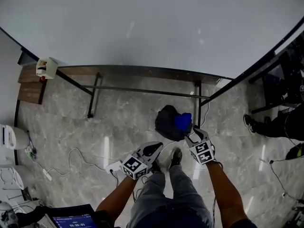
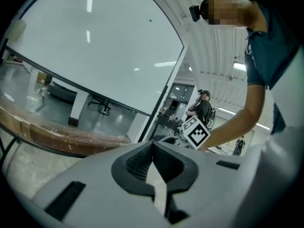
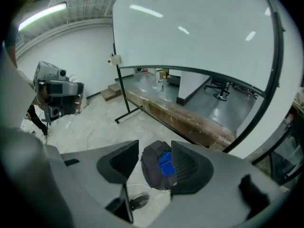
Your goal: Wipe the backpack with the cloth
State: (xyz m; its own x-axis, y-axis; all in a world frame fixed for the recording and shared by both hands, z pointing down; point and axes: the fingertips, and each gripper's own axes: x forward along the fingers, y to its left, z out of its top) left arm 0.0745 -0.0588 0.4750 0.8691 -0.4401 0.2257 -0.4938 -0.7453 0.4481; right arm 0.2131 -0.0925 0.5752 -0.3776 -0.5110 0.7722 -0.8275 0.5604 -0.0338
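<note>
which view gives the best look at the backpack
The head view: the dark backpack lies in plain sight on the floor, blue cloth on top. The right gripper view frames it beyond the open right claw, one side hidden by a pad. The left gripper view doesn't show it.

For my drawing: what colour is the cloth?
The cloth is blue, clearest in the right gripper view.

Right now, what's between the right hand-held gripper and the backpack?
Nothing: the right gripper view shows the backpack, blue cloth on it, clear between the open jaws.
</note>
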